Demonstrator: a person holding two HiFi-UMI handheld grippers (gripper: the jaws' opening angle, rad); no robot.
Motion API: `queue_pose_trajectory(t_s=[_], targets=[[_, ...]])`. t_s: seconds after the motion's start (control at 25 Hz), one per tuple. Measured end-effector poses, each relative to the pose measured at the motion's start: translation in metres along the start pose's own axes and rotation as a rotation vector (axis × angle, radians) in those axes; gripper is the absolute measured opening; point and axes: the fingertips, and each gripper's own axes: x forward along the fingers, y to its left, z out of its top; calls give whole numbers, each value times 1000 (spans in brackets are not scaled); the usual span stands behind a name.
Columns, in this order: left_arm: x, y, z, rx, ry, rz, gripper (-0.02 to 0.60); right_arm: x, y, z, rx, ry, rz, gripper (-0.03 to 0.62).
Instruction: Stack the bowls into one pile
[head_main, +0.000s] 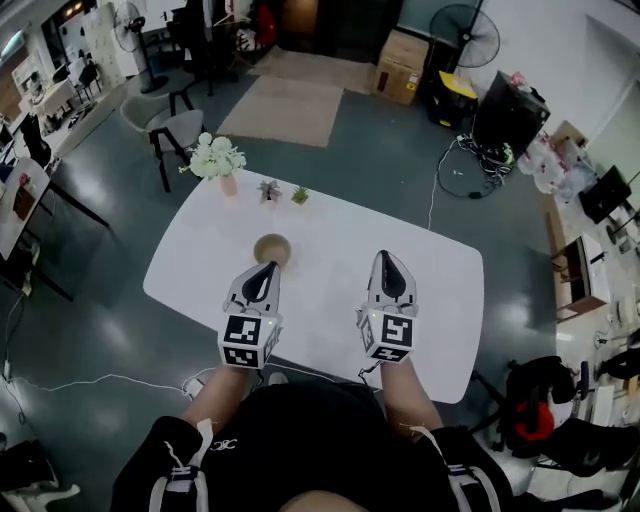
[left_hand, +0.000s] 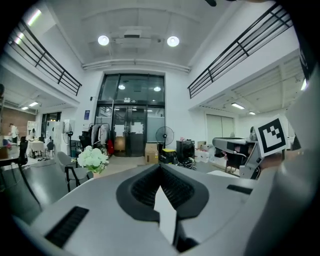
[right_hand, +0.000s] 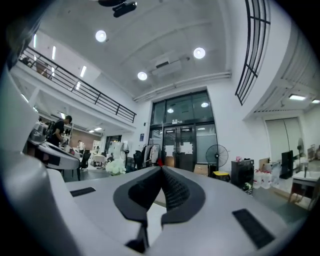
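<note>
Bowls: we see one tan round bowl pile (head_main: 272, 248) on the white tabletop (head_main: 330, 235), at twelve o'clock just beyond the left hand-held gripper (head_main: 264, 272). The right hand-held gripper (head_main: 385, 265) sits farther off. Both have jaws together and are empty.

place: open lab-office hall | cues: mezzanine railings (left_hand: 50, 62), glass doors (left_hand: 131, 125), floor fan (head_main: 465, 35)

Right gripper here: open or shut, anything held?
Shut and empty. In the right gripper view, the right gripper has its jaw tips meeting, with nothing between them.
</note>
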Motion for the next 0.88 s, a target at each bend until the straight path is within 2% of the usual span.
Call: queue_pose_trajectory(t_s=[0.32,0.88], targets=[[18,-38,3,22,-2,-55,12,-16,-27,-8,-3,7,-21,11],[13,-54,-1,26,6,-39,12,-25,-32,-15,6,13,19,12]])
